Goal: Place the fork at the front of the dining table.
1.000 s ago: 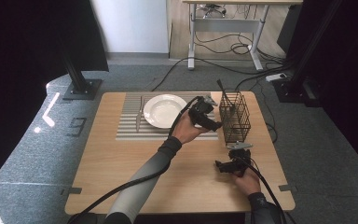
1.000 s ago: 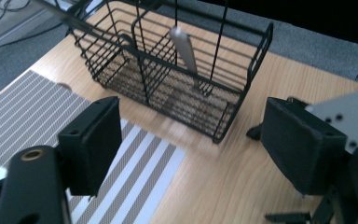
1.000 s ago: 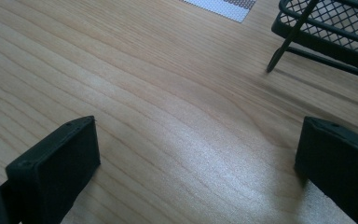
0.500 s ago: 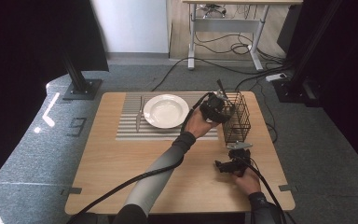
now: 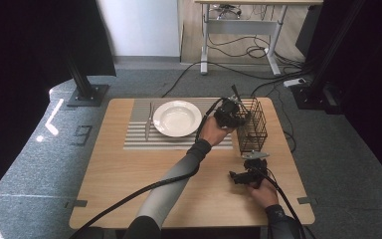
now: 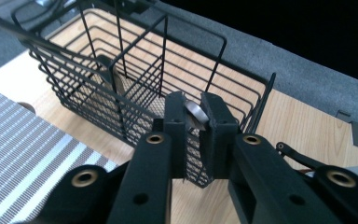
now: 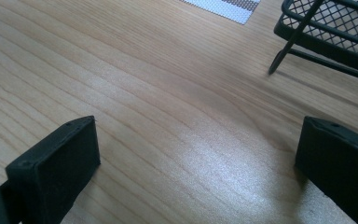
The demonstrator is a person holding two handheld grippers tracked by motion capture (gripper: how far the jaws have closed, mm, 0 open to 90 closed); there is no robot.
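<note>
Striped placemat on the far left part of the wooden table, bearing a white plate with a knife just to its left. Beyond the table: grey carpet, a desk frame, loose cables.
</note>
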